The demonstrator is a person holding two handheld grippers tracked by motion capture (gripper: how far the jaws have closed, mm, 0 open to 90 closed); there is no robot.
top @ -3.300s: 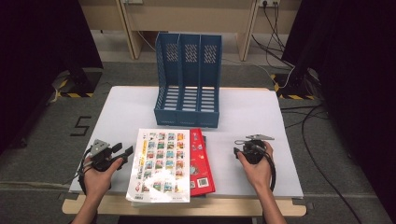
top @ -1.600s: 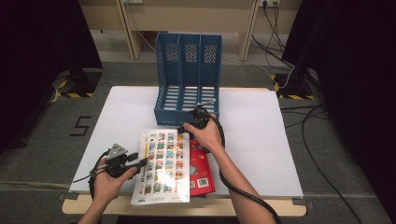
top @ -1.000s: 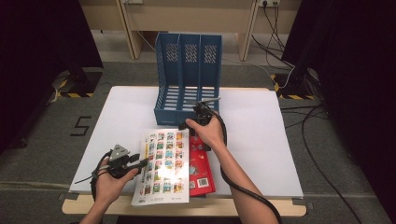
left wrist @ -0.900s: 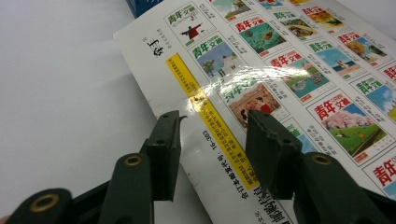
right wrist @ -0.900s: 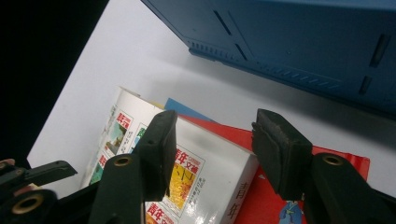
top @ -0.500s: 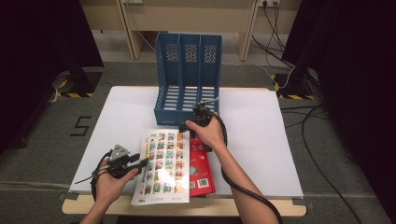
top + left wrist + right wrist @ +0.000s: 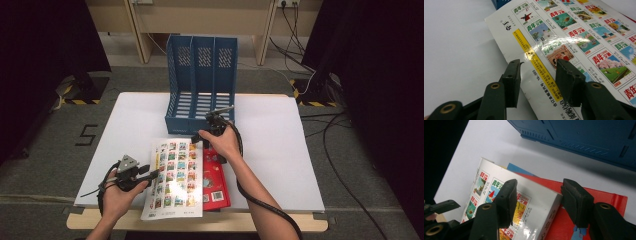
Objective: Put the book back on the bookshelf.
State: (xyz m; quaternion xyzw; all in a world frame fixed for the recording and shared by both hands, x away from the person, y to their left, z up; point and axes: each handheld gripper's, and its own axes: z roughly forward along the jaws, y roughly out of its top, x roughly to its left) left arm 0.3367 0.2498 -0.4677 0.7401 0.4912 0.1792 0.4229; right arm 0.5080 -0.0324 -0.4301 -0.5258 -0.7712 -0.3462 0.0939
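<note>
Gripping the magazine (image 7: 175, 180)

We keep the open right gripper (image 7: 536, 202) square over its far corner; the left gripper (image 7: 537, 75), also open, straddles its edge.

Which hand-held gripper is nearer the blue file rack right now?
Right. The right hand-held gripper sits just in front of the blue file rack; the left hand-held gripper is farther back at the white magazine.

My left claw (image 7: 150, 174) sits at the near left edge of the glossy white magazine printed with small cover pictures (image 7: 175, 177), which lies on a red book (image 7: 216, 176) to its right. My right claw (image 7: 204, 141) is at the magazine's far end. Just beyond it the blue plastic three-slot file rack (image 7: 201, 82) stands on the white table (image 7: 280, 145).
</note>
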